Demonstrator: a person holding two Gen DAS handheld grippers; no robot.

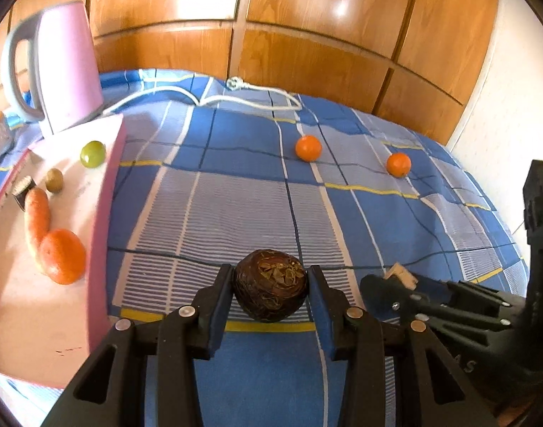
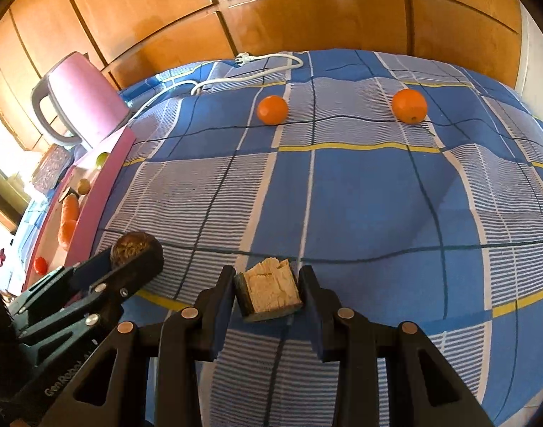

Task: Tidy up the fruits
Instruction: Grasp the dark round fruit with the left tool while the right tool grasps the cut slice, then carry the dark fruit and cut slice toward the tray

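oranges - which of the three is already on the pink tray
The big orange lying against the carrot at the near end of the pink tray. The other two oranges sit loose on the blue checked cloth, far from it.

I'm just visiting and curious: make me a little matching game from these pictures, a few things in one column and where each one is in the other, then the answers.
Things
1. dark wrinkled fruit
2. pale cut chunk
3. carrot
4. two oranges

Places
A. lying on the pink tray
B. loose on the blue checked cloth, far side
C. clamped in the left gripper
D. clamped in the right gripper

Pairs: 1-C, 2-D, 3-A, 4-B
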